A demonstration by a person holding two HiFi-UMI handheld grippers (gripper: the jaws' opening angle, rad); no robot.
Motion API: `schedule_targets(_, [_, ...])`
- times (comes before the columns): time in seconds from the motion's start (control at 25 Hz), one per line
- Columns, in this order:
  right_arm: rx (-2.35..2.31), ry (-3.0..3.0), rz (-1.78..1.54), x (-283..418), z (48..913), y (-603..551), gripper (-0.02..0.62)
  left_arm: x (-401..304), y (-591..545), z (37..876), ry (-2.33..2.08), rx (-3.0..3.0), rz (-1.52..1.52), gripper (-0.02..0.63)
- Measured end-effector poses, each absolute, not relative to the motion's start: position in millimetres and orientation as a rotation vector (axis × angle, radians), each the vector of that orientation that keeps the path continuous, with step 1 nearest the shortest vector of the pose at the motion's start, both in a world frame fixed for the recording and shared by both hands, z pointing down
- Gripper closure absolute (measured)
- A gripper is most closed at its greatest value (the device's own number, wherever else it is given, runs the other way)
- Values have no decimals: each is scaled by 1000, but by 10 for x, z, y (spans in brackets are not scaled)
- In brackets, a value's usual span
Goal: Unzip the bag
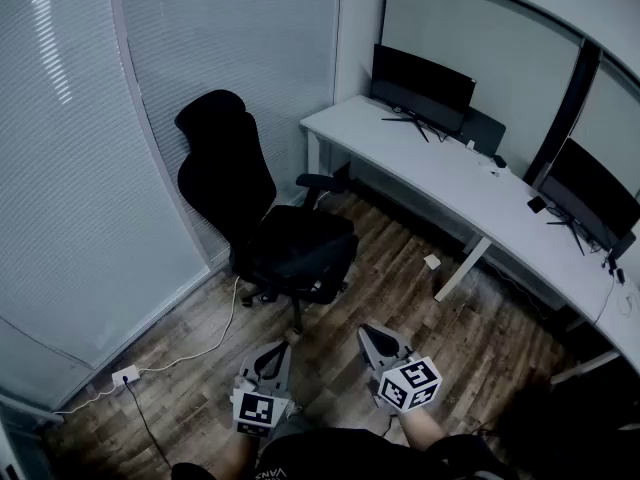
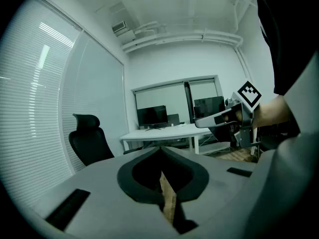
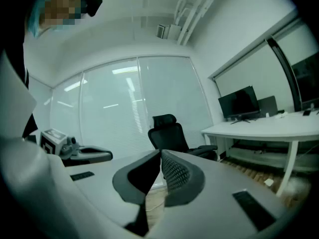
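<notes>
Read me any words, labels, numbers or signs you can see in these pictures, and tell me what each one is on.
Pale lettering on the person's dark top, at the head view's bottom edge: cut off and too small to read.
Left claw and right claw: only black-and-white square marker patterns, no letters or digits.
Monitors: screens dark, nothing to read.
No other text shows.

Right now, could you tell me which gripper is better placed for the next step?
Neither has an edge yet: the left gripper and right gripper are both shut, empty and side by side over the floor, with no bag in view. The left is nearer the chair, the right nearer the desk.
</notes>
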State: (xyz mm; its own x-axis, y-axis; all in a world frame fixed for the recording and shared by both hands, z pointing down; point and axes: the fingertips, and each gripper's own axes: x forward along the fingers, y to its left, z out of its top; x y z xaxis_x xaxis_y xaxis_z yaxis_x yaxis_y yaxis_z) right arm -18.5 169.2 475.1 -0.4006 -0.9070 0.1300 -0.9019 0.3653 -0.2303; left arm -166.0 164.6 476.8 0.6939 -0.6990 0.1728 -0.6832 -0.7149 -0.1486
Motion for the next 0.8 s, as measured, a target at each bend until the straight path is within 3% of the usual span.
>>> schedule_targets(0.36, [-1640,2585,-481,-436,4869,1457,546,-1784,1355,4855,1104,-2854,-316,577])
schedule_targets(0.44, [-1641,2574,-519,-465,4925,1337,521,-1810,1217,4941,1087,-2873,-348,516])
schedule_targets(0.52, [-1637,2559,-573,-502,4998,1207,443,-1855,1054,5021,1076,-2878,-390,447])
schedule_targets(0.8, [-1656,2511,-641,-688,5181,711,423,-2012,523,5252,954,-2903,-499,388])
